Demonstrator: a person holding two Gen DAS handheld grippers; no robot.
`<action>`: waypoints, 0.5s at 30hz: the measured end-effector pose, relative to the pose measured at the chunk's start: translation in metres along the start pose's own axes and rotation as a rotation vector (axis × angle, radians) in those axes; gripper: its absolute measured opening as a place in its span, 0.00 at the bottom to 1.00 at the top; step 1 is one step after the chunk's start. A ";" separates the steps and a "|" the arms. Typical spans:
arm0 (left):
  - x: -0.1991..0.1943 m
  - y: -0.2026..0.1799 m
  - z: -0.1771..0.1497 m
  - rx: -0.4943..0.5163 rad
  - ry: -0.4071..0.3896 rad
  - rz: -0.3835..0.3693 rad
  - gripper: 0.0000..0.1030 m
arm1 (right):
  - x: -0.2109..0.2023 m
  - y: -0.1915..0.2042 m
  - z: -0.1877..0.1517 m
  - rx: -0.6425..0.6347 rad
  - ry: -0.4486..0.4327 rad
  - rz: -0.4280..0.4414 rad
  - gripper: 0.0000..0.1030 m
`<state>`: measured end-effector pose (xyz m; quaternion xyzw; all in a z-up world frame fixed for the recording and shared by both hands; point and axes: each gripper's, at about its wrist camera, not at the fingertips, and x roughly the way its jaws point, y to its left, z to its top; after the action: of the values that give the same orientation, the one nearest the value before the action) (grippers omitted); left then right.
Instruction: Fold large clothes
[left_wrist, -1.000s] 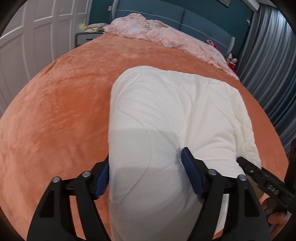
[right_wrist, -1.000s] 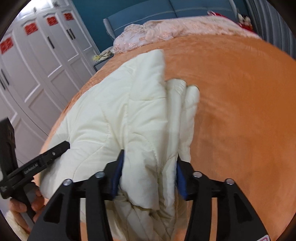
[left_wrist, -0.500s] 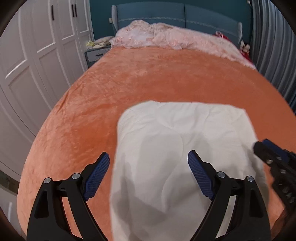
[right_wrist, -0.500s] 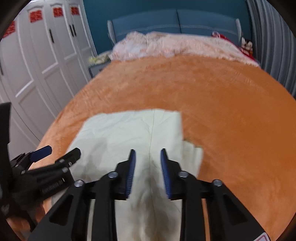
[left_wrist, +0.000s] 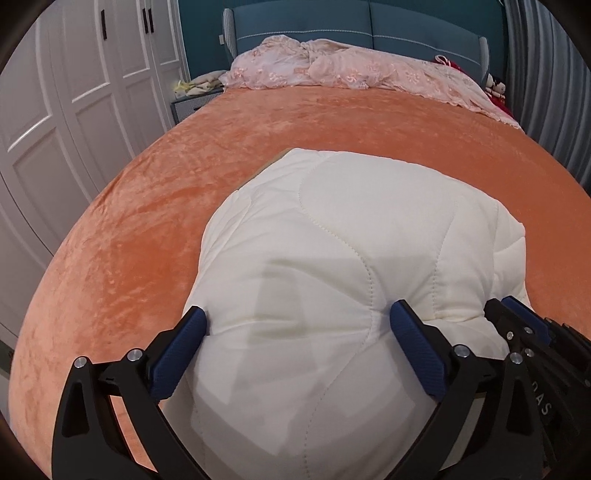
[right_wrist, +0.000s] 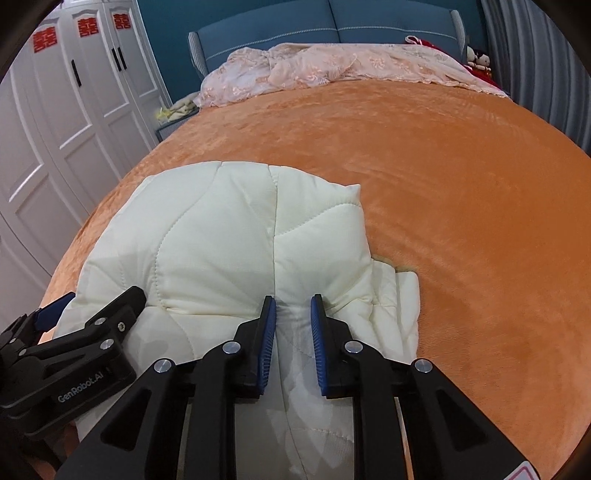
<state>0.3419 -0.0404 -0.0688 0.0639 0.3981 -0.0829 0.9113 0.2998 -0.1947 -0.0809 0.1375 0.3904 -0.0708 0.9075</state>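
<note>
A cream quilted garment (left_wrist: 332, 240) lies folded in a thick bundle on the orange bed cover (left_wrist: 147, 221). It also shows in the right wrist view (right_wrist: 229, 240). My left gripper (left_wrist: 299, 332) has its jaws wide apart, pressed against the near edge of the bundle. My right gripper (right_wrist: 293, 314) has its jaws a narrow gap apart over a seam of the garment near its right edge. The left gripper shows at the lower left of the right wrist view (right_wrist: 74, 332), resting on the garment. The right gripper's tip shows at the right edge of the left wrist view (left_wrist: 524, 325).
A pink lace cover (left_wrist: 351, 70) lies heaped at the head of the bed below a blue headboard (left_wrist: 369, 37). White wardrobe doors (left_wrist: 55, 110) stand to the left. A nightstand (left_wrist: 188, 103) with small items sits by the headboard. Grey curtains (left_wrist: 546, 74) hang on the right.
Both grippers let go of the garment and pulled back a little, then came down onto its near edge. The garment now lies as a folded bundle.
</note>
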 end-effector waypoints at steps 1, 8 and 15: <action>0.001 0.000 0.000 0.000 -0.004 -0.001 0.96 | 0.001 0.000 -0.001 0.001 -0.006 0.000 0.15; 0.009 -0.002 -0.005 0.003 -0.040 0.009 0.96 | 0.004 0.001 -0.008 0.008 -0.058 -0.018 0.15; 0.013 -0.004 -0.009 -0.004 -0.066 0.009 0.96 | 0.006 0.004 -0.011 -0.004 -0.093 -0.043 0.15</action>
<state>0.3434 -0.0434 -0.0848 0.0613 0.3675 -0.0800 0.9245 0.2972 -0.1879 -0.0911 0.1237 0.3508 -0.0959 0.9233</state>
